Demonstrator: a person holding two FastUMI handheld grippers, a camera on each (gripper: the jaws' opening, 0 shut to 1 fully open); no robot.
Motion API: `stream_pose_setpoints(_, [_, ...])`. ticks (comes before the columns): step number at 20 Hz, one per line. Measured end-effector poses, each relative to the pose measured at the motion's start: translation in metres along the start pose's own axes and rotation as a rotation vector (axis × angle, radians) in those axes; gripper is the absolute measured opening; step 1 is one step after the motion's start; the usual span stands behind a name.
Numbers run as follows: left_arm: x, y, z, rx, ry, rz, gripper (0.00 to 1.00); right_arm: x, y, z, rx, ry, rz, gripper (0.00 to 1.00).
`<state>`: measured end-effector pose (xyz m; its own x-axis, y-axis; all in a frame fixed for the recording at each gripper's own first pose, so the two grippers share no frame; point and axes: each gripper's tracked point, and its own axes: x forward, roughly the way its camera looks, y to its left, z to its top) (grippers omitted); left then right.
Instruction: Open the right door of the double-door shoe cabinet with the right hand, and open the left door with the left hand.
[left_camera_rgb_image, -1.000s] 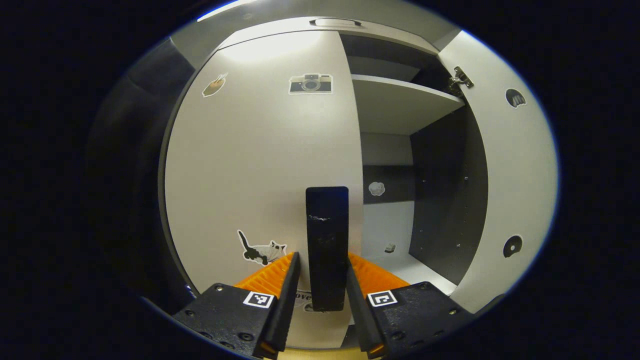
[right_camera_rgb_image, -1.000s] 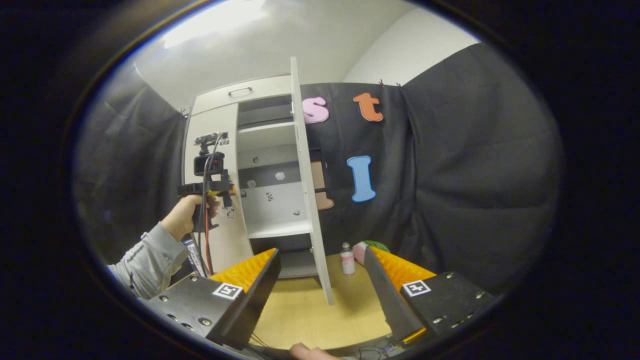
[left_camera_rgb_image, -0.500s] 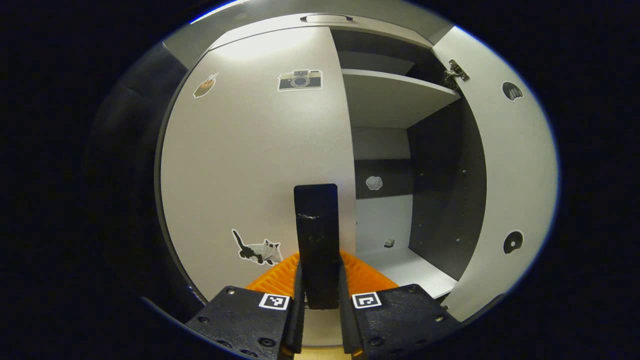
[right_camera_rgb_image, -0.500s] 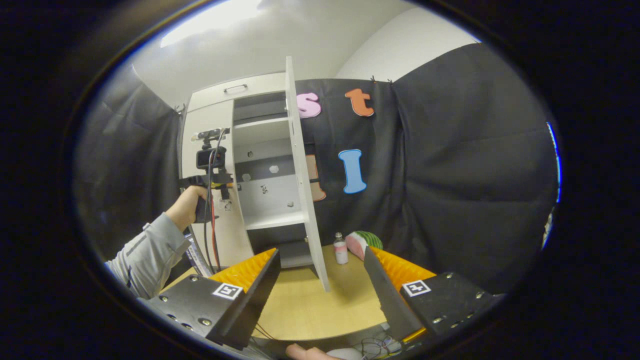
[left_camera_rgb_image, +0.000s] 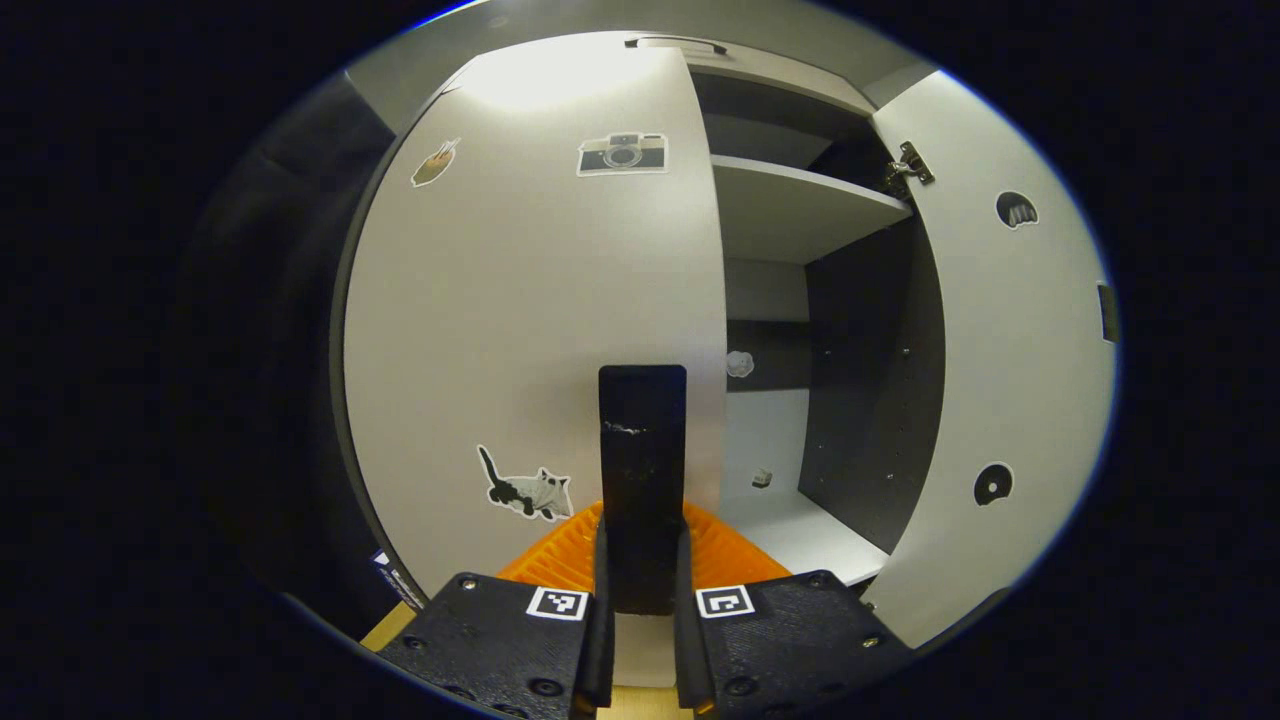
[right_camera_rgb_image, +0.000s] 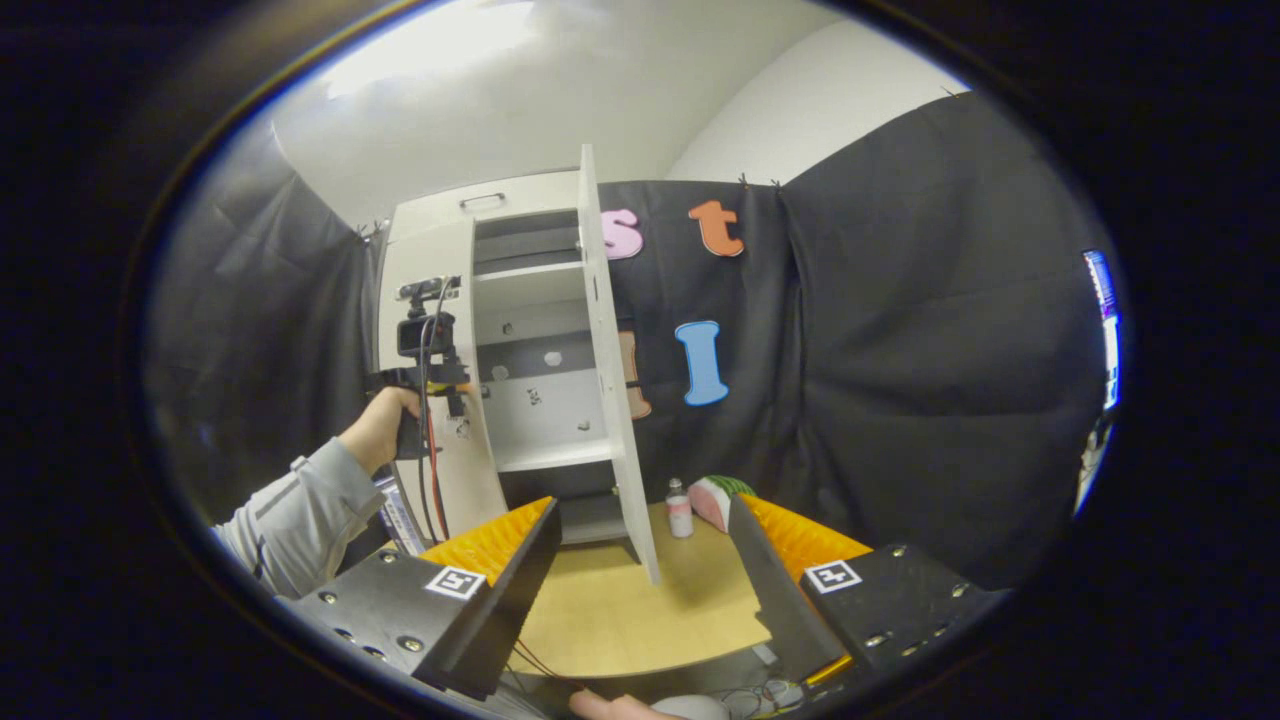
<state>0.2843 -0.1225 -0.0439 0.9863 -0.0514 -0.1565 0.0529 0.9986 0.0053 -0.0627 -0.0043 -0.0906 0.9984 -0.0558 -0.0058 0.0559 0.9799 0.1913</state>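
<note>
In the left gripper view the white left door (left_camera_rgb_image: 540, 320), with several stickers on it, stands nearly flush with the cabinet front. My left gripper (left_camera_rgb_image: 641, 560) is shut on its upright black handle (left_camera_rgb_image: 642, 440), one finger on each side. The right door (left_camera_rgb_image: 1010, 360) is swung wide open, baring the shelves (left_camera_rgb_image: 800, 205). In the right gripper view my right gripper (right_camera_rgb_image: 645, 585) hangs open and empty over the table, well back from the cabinet. From there the right door (right_camera_rgb_image: 608, 380) is seen edge-on, and a hand holds the left gripper (right_camera_rgb_image: 425, 365) against the left door (right_camera_rgb_image: 440, 300).
A wooden table (right_camera_rgb_image: 620, 610) lies before the cabinet. A small bottle (right_camera_rgb_image: 679, 508) and a watermelon-like object (right_camera_rgb_image: 722, 492) stand beside the open right door. A grey sleeve (right_camera_rgb_image: 290, 510) reaches in from the left. Cables run along the table's near edge.
The left gripper's fingers closed onto the left door's black handle. The right gripper stayed open and drew back a little from the cabinet.
</note>
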Motion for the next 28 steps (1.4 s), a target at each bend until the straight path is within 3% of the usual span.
stream_pose_setpoints(13, [-0.058, 0.018, 0.001, -0.029, -0.008, -0.112, 0.25, 0.01, 0.021, -0.017, -0.016, 0.027, -0.007, 0.97])
stream_pose_setpoints(28, [-0.133, 0.083, 0.001, -0.037, -0.05, -0.102, 0.24, 0.008, 0.07, -0.02, -0.065, 0.012, 0.063, 0.97])
